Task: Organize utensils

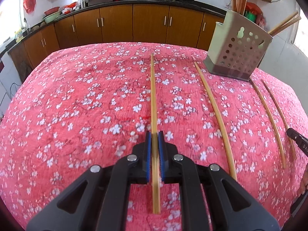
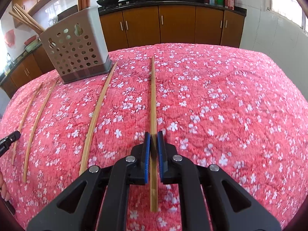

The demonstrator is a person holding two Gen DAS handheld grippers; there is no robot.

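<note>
- Chopsticks are what this is about: each gripper is clenched on one, and the rest lie loose on the pink flowered tablecloth [image 1: 77, 105].
- The left gripper [image 1: 154, 136] grips a chopstick [image 1: 153, 88] that runs straight up the middle of the left wrist view, its far tip reaching toward the upper centre.
- The right gripper [image 2: 153, 135] grips another chopstick [image 2: 153, 96] the same way, centred in the right wrist view.
- Both sticks are pinched near their near ends, with most of the length out beyond the blue pads [image 1: 147, 154].
- The holder [image 1: 238, 50], a grey box with holes, stands upper right in the left view and upper left in the right view; several chopsticks already stand in it.
- Three more lie flat: one loose chopstick [image 1: 215, 111] right of centre, and two others [image 1: 267, 115] toward the right edge.
- Risk, as I judge it: gripped so far back, a stick could pivot or slip when lifted, then miss the holder's mouth.
- The long free tips could also knock the holder or the sticks leaning out of it.
- Moving both grippers toward one holder could make them collide.
</note>
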